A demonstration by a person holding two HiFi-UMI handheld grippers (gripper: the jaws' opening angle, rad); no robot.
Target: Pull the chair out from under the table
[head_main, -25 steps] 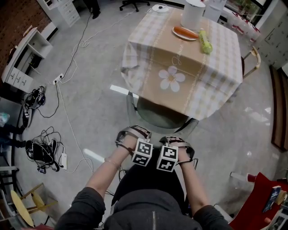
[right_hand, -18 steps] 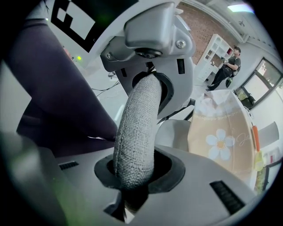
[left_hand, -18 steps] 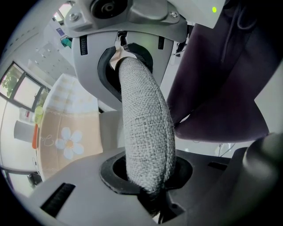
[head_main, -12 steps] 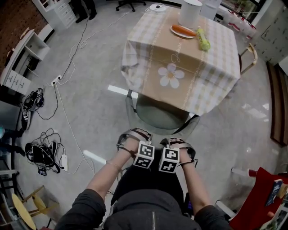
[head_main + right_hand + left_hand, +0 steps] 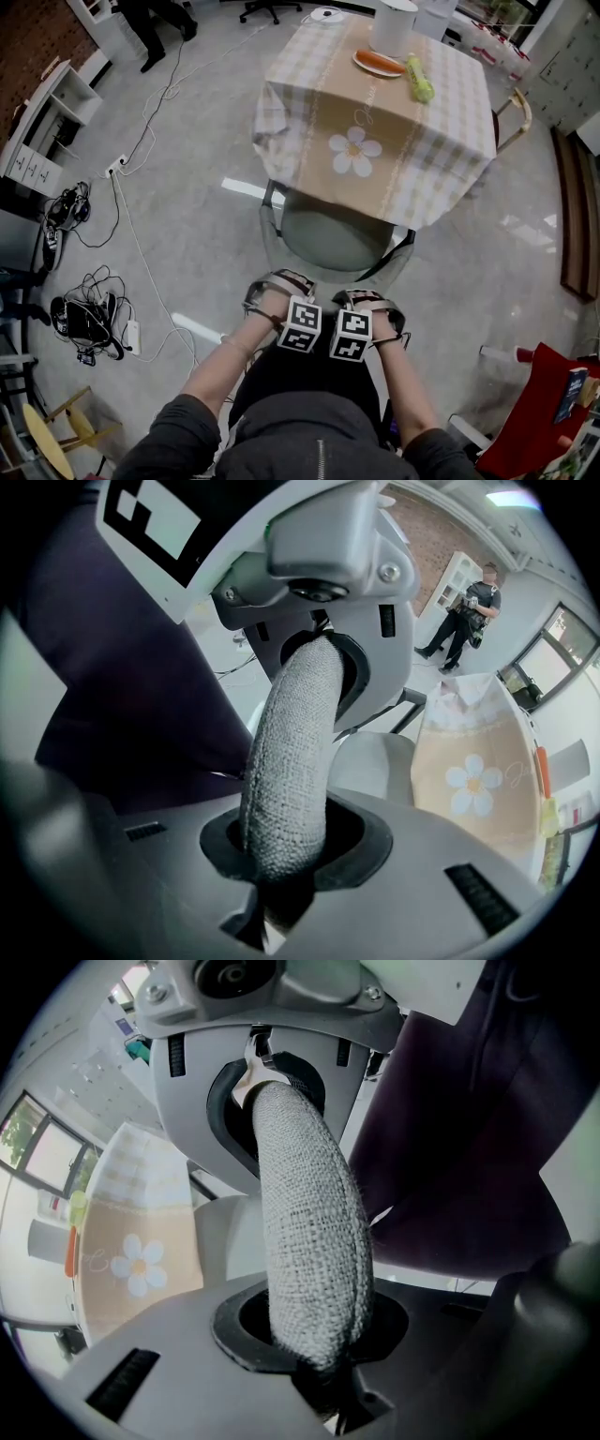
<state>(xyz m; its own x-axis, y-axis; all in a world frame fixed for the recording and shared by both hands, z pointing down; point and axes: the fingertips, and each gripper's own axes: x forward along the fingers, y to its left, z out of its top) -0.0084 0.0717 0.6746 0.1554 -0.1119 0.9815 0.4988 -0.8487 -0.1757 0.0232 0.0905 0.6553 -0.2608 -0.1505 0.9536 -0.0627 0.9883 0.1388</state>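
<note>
The chair has a grey-green seat [image 5: 333, 234] and a black frame, and stands in front of the table [image 5: 375, 141], which wears a checked cloth with a flower print. Most of the seat shows beyond the cloth's edge. At the near side, my left gripper [image 5: 281, 292] and right gripper [image 5: 367, 302] stand side by side, pointing steeply down. In the left gripper view the left gripper [image 5: 305, 1232] is shut on the chair's grey woven backrest [image 5: 314, 1185]. The right gripper [image 5: 295, 761] clamps the same backrest [image 5: 286, 799] in the right gripper view. My hands hide the backrest in the head view.
Cables and a power strip [image 5: 89, 319] lie on the floor at left, near white shelves [image 5: 56, 112]. A second chair [image 5: 520, 117] stands at the table's right. A white cylinder [image 5: 392, 26], a plate with a carrot [image 5: 380, 63] and a green item [image 5: 419, 80] sit on the table. A person [image 5: 150, 28] stands far left.
Both grippers have drawn back toward me with the backrest, and more of the seat shows from under the cloth. The person at far left has walked further into view.
</note>
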